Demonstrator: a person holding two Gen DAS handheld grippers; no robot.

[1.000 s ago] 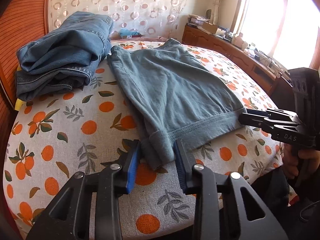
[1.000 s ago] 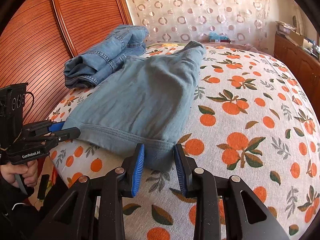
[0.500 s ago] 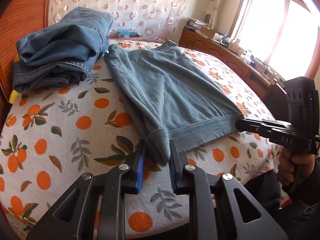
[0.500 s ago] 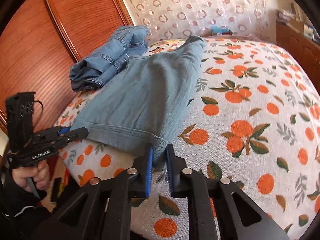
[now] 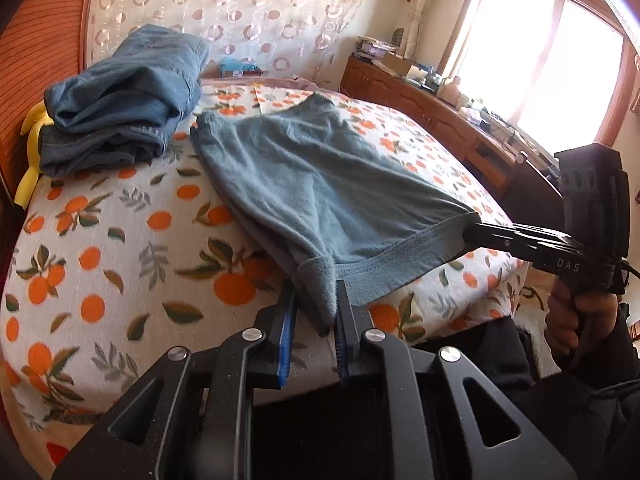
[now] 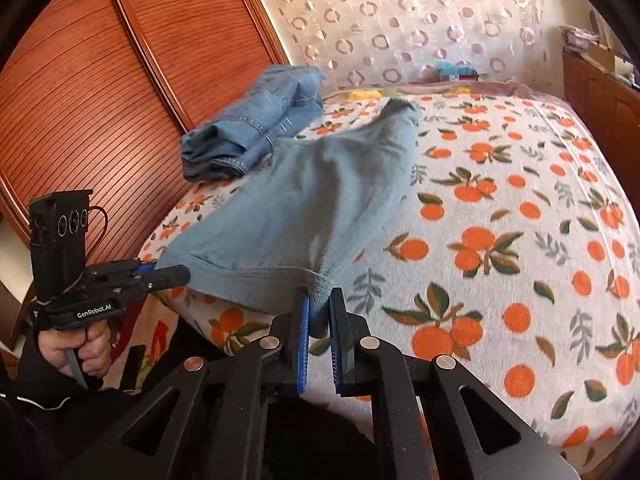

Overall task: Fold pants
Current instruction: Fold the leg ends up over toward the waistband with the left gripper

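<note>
Grey-blue pants (image 5: 320,176) lie spread on the orange-print bed, their near hem raised off the sheet. My left gripper (image 5: 316,304) is shut on the hem's left corner, and a fold of cloth hangs between its blue pads. In the left wrist view my right gripper (image 5: 470,229) pinches the hem's other corner, a hand on its handle. The right wrist view shows the same pants (image 6: 320,200), with the right gripper (image 6: 319,306) shut on that corner and the left gripper (image 6: 172,274) gripping the far one. The hem is stretched between them.
A pile of folded blue jeans (image 5: 120,120) sits at the back left of the bed (image 5: 120,248), with something yellow (image 5: 34,136) beside it. A ribbed wooden panel (image 6: 100,100) runs along the left. A cluttered wooden cabinet (image 5: 440,120) stands under the window on the right.
Both grippers closed on the near hem corners, then rose and drew back. The hem has come up off the sheet and pulled taut between them.
</note>
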